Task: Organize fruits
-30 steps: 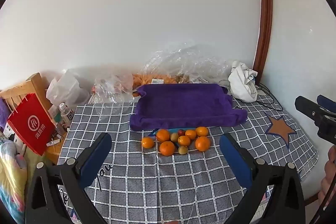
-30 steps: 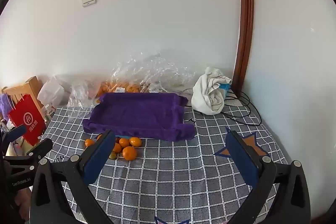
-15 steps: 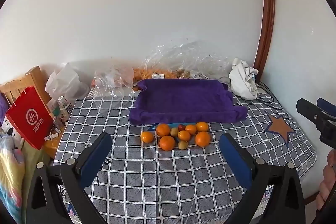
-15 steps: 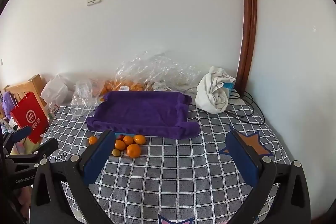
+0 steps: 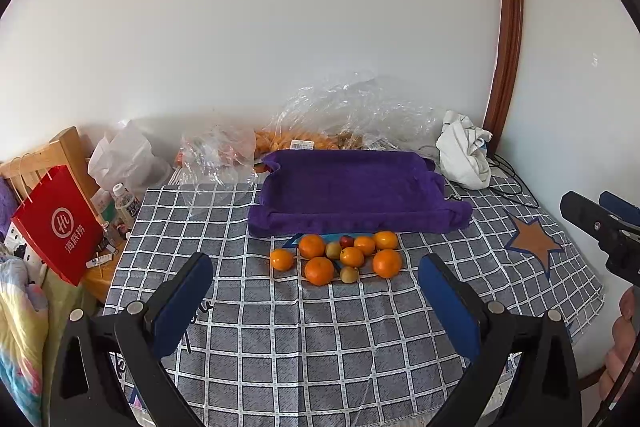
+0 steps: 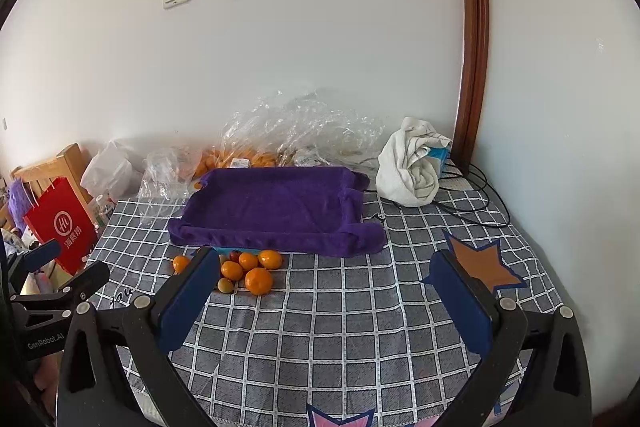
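Our left gripper (image 5: 316, 291) and right gripper (image 6: 320, 287) gape empty above bare checked tablecloth (image 5: 320, 347); mid-frame, oranges (image 5: 336, 259) crowd the purple tray (image 5: 348, 191), plastic bags (image 5: 352, 115) behind.

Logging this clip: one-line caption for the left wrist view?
Open left gripper faces loose fruits before an empty purple tray on a checked tablecloth.

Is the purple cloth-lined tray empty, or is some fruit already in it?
Empty. The purple cloth-lined tray shows only bare cloth inside; the oranges lie on the tablecloth in front.
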`<state>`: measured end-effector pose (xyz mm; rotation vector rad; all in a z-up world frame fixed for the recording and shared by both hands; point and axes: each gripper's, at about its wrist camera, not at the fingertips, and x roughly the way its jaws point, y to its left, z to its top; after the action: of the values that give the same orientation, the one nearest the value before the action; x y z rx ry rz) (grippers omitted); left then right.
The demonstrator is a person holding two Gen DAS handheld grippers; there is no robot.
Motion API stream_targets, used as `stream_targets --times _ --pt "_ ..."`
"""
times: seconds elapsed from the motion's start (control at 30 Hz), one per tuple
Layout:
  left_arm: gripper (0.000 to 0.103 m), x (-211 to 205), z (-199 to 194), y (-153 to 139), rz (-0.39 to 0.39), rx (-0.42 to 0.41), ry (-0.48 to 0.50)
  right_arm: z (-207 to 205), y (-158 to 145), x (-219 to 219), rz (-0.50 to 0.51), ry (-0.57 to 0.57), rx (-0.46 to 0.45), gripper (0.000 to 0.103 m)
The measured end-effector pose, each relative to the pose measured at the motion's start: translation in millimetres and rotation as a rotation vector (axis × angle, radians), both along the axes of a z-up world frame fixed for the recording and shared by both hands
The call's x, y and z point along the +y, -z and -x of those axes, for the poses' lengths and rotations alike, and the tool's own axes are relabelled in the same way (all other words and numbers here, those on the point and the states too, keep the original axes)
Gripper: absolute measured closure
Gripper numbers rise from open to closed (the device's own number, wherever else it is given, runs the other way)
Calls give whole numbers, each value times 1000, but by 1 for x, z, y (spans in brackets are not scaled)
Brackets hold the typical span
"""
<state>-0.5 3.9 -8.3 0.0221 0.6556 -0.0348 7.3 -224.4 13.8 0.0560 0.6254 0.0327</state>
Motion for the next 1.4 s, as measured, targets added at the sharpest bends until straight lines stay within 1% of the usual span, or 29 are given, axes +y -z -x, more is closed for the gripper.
stream_targets --times 0.17,0.37,0.5,0.97,1.4 --pt "0 2 -1 0 2 3 -8 -1 -2 3 14 -5 -3 0" --pt "0 3 0 3 4 2 -13 1 -2 4 8 -9 -6 0" --pt "0 4 0 4 6 4 -20 3 -3 6 30 -1 -18 0" --pt "0 7 3 3 14 -5 -20 6 -8 6 -1 -18 -21 0" --pt "0 10 5 0 18 -11 -24 8 -9 8 13 -11 -28 0"
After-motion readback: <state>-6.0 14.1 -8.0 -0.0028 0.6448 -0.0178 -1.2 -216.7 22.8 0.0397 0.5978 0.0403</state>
